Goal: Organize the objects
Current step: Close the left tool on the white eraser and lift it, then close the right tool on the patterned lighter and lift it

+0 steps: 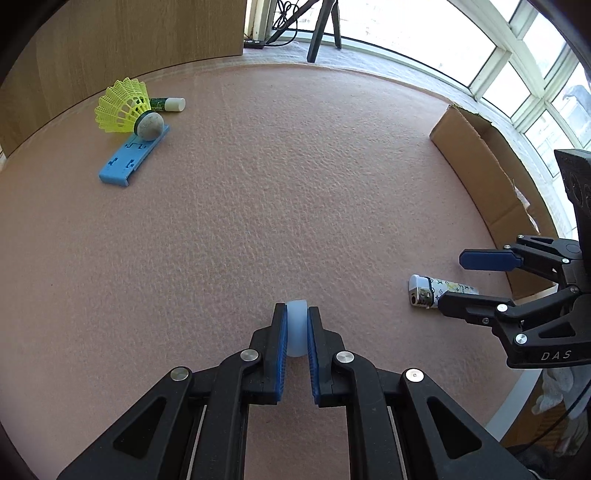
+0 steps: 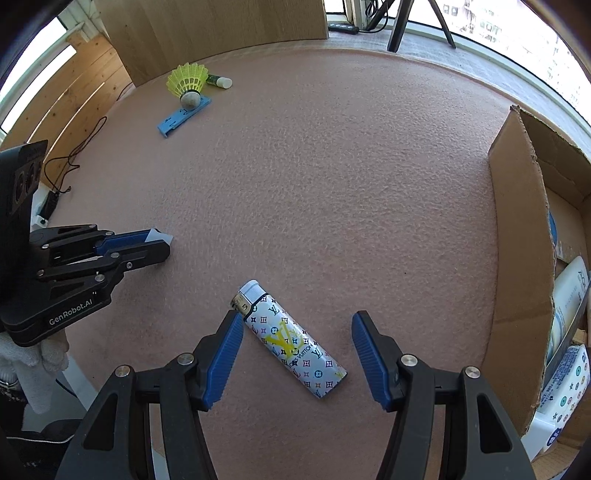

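Note:
My left gripper [image 1: 297, 314] is shut on a small pale translucent white piece [image 1: 296, 325] just above the pink table mat; it also shows in the right wrist view [image 2: 162, 242]. My right gripper [image 2: 297, 325] is open, its fingers on either side of a white patterned lighter [image 2: 291, 339] that lies on the mat. The lighter also shows in the left wrist view [image 1: 436, 290], with the right gripper [image 1: 458, 282] around it. A yellow shuttlecock [image 1: 127, 109] rests on a blue plastic piece [image 1: 131, 157] at the far left, next to a green tube with a white cap [image 1: 168, 104].
An open cardboard box [image 2: 517, 240] stands at the mat's right edge and holds bottles and packets [image 2: 565, 376]. A wooden panel [image 1: 129, 33] stands behind the mat. Tripod legs [image 1: 325, 26] and cables are beyond the far edge.

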{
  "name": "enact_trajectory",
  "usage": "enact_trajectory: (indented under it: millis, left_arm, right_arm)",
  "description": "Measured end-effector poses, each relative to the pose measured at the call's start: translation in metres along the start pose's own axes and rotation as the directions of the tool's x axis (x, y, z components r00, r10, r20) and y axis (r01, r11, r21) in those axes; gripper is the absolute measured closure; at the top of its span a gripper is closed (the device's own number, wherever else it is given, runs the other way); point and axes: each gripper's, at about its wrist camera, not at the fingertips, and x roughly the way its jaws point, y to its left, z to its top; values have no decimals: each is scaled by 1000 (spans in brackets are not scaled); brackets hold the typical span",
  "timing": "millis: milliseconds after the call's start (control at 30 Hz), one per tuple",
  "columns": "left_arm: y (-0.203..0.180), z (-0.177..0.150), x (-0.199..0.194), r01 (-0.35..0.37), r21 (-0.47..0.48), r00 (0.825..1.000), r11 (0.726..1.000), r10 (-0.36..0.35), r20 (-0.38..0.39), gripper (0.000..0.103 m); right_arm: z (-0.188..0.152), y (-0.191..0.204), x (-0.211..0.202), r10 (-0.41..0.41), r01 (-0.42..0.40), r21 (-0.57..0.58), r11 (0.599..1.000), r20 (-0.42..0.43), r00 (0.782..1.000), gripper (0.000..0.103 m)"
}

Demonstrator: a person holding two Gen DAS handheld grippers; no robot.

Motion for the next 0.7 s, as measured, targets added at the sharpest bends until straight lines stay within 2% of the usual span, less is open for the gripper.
enact_trajectory:
  millis: [267, 400, 467, 533, 567, 700]
  left_arm:
    - [-7, -6, -3, 2, -1, 1000, 1000, -2, -3, 93]
    - [-3, -5, 0, 4, -7, 1000, 1000, -4, -1, 93]
    - [-2, -4, 1, 5, -10, 1000, 1000, -5, 0, 93]
    - [-2, -3, 1, 5, -12, 1000, 1000, -5, 1, 93]
    - [-1, 1, 5, 6, -11, 1000, 1000, -6, 1, 93]
    - [-3, 1, 4, 18, -10, 1000, 1000, -18, 1, 93]
  right_arm:
    - [2, 18, 11, -50, 48, -107, 993, -19, 999, 46]
    - [4, 22, 13, -81, 78, -123, 989, -19, 997, 48]
    - [3, 24, 13, -104, 101, -128, 987, -16, 994, 53]
    - [3, 23, 12, -128, 126, -118, 985, -9, 992, 69]
    - [2, 21, 11, -127, 126, -109, 986, -6, 992, 73]
    - [0, 14, 8, -110, 110, -70, 991, 7, 994, 79]
